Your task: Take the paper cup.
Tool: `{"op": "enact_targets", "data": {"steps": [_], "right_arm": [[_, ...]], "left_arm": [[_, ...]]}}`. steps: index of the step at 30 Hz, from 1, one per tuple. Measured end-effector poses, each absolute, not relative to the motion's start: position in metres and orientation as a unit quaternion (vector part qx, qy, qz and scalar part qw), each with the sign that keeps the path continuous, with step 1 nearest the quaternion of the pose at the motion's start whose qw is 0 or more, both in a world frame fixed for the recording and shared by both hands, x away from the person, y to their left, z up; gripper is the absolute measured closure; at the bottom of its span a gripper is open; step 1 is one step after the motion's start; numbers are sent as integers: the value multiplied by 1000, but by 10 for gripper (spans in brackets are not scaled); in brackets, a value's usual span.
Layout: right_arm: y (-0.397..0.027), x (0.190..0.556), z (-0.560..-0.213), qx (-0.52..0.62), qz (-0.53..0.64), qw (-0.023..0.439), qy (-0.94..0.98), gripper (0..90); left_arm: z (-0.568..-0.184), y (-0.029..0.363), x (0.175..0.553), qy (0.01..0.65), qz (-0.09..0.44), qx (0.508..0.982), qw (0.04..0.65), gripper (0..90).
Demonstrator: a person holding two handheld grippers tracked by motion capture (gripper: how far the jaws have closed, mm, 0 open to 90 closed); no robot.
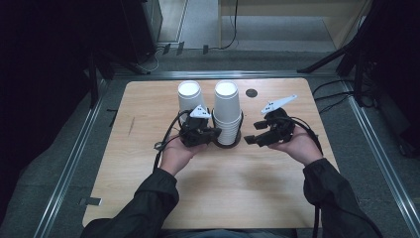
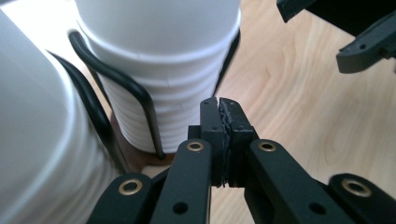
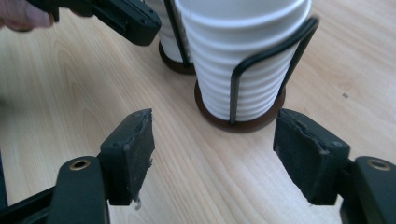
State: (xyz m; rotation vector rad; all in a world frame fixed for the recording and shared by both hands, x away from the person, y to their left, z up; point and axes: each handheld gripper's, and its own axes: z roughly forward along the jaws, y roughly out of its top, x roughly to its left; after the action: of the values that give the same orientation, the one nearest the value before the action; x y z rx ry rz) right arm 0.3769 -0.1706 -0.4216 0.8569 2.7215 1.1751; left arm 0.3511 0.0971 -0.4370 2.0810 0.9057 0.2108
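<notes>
Two hand-held grippers are at work, one in each hand. Left hand-held gripper (image 1: 210, 135) has its jaws pressed flat together with nothing between them, its tips just beside the near cup stack. Right hand-held gripper (image 1: 251, 133) stands with its jaws well apart and empty, the pads facing each other across bare wood, near the same stack on its other side.

Beyond them on the bench (image 1: 148, 163) stand two stacks of white paper cups. Each stack sits upside down, bases up and rims down, so its long axis runs straight up from the bench. The nearer stack (image 1: 227, 111) rests in a holder with black wire loops (image 3: 261, 60) and a dark round base (image 3: 243, 123); many nested rims show as ridges, too many to count surely. The second stack (image 1: 189, 96) stands just beside it to the left, in a holder of the same kind.

Farther back, one small dark round spot (image 1: 251, 92) marks the bench top.
</notes>
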Motion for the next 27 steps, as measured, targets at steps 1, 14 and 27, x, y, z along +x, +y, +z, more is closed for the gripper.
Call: {"op": "enact_targets", "data": {"steps": [1,14,27], "right_arm": [[-170,378,-419,278,380,27,882,279],[-152,403,-385,246,389,33,887,259],[-120,431,-341,214,380,53,898,169]], "left_arm": [[-435,96,353,367,81,828,417,898],[-434,93,362,383,91,824,407,898],[-438,91,363,381,89,822,413,883]]}}
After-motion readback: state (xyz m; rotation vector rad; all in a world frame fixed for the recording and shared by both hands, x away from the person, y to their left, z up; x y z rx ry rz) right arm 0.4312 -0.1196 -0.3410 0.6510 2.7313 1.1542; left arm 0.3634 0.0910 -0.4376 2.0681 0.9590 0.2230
